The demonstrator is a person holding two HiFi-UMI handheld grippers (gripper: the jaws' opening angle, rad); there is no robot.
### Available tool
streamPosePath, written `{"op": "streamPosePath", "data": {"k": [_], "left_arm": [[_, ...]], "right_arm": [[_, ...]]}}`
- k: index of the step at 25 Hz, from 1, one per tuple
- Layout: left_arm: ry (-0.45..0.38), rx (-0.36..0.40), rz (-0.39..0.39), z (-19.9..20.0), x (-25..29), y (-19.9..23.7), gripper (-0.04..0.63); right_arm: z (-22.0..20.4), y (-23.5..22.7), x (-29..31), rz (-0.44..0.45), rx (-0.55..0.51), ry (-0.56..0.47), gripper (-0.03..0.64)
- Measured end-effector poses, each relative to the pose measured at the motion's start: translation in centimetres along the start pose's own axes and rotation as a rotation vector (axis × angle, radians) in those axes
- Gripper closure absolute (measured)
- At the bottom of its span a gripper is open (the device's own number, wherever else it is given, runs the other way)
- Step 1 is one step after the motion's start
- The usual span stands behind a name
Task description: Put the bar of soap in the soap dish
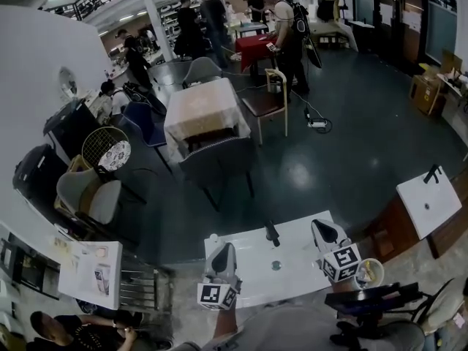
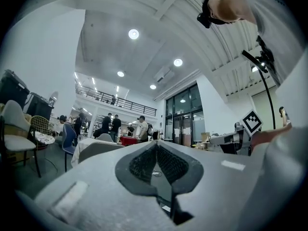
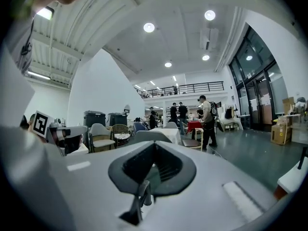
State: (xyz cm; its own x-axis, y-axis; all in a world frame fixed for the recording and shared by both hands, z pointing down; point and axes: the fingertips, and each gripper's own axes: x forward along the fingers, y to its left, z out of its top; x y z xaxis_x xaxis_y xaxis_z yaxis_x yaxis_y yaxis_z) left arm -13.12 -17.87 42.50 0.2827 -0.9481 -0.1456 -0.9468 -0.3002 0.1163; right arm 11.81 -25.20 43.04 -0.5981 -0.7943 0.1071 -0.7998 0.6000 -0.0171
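Observation:
In the head view a small white table [image 1: 248,269] lies just below me, with a black tap-like post [image 1: 272,232] and a small round drain [image 1: 276,265] on it. My left gripper [image 1: 225,248] hovers over its left part and my right gripper [image 1: 319,225] over its right edge. Both point away from me. In the left gripper view the left gripper [image 2: 156,147] has its jaws together with nothing between them. The right gripper [image 3: 154,147] looks the same in its own view. A small round dish [image 1: 368,273] with something yellowish in it sits right of the right gripper. No bar of soap can be made out.
Beyond the white table is dark floor, then a grey chair [image 1: 219,159] at a cloth-covered table [image 1: 201,108]. More chairs [image 1: 91,196] stand at the left. A white board [image 1: 429,199] and a black stand [image 1: 373,298] are at the right. People [image 1: 285,28] stand far off.

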Motion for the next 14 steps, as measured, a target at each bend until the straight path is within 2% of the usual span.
{"op": "streamPosePath", "data": {"k": [7, 14], "left_arm": [[0.021, -0.056, -0.020, -2.0, -0.6, 0.8, 0.598], [0.014, -0.035, -0.088, -1.6, 0.6, 1.7, 0.598]], "right_arm": [[0.7, 2.8, 0.6, 0.039, -0.035, 0.009, 0.614], [-0.1, 3.5, 0.5, 0.015, 0.003, 0.018, 0.614]]}}
